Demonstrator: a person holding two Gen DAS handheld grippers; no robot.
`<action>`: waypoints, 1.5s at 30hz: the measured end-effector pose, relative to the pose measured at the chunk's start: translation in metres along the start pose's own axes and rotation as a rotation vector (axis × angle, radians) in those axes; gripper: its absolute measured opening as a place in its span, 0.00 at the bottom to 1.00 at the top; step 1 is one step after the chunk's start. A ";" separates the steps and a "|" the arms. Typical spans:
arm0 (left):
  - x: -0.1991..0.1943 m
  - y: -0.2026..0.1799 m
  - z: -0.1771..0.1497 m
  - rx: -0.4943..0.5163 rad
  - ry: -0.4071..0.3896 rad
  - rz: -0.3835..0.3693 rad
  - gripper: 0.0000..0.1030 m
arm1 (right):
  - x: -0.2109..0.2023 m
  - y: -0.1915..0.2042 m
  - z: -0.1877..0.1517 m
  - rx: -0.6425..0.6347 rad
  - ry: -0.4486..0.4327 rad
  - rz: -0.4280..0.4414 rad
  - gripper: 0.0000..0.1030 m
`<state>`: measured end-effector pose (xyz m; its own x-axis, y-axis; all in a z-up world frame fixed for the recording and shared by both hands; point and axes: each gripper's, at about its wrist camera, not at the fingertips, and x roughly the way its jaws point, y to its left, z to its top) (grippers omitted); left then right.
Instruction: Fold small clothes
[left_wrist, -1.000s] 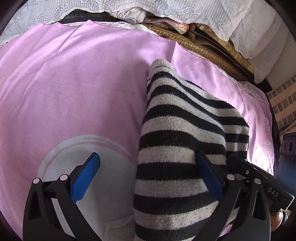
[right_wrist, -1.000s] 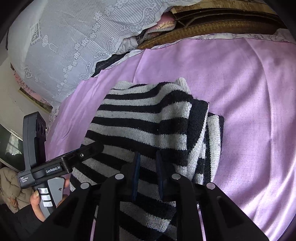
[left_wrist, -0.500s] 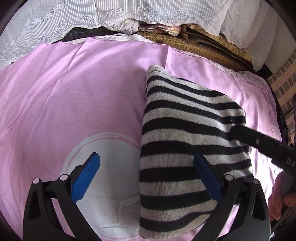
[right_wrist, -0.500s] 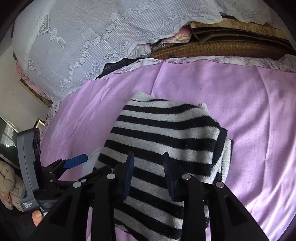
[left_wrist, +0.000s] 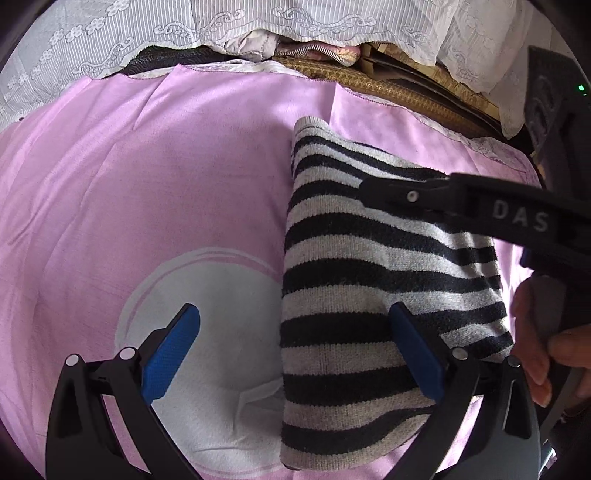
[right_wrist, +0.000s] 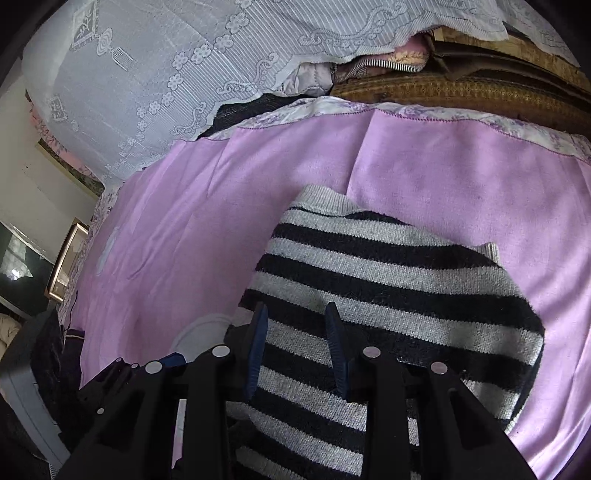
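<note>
Released a moment ago, the striped sweater (right_wrist: 388, 302) lies folded on the pink sheet (left_wrist: 147, 192) below the right tool (right_wrist: 295, 354), whose jaws have just been parting, seemingly clear of it. Left tool (left_wrist: 295, 354) gapes wide, empty, straddling the sweater's left edge.

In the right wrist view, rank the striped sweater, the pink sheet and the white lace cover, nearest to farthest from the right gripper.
From the right gripper:
1. Striped sweater, directly beneath the fingers.
2. Pink sheet, spread beyond it.
3. White lace cover, at the far edge, upper left.
</note>
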<state>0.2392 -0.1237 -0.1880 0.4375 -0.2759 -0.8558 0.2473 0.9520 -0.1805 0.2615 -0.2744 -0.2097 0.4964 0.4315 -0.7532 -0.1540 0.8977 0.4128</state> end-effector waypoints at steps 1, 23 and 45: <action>0.002 0.000 -0.001 -0.002 0.003 -0.004 0.96 | 0.004 -0.002 -0.001 0.006 0.007 0.001 0.31; 0.011 -0.002 0.037 0.012 0.054 -0.172 0.96 | -0.096 -0.128 -0.077 0.335 -0.183 -0.028 0.68; 0.045 -0.022 0.035 0.035 0.113 -0.200 0.85 | -0.043 -0.127 -0.083 0.409 -0.186 0.094 0.54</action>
<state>0.2839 -0.1617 -0.2055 0.2775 -0.4401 -0.8540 0.3504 0.8741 -0.3365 0.1891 -0.3994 -0.2723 0.6472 0.4526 -0.6135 0.1254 0.7306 0.6712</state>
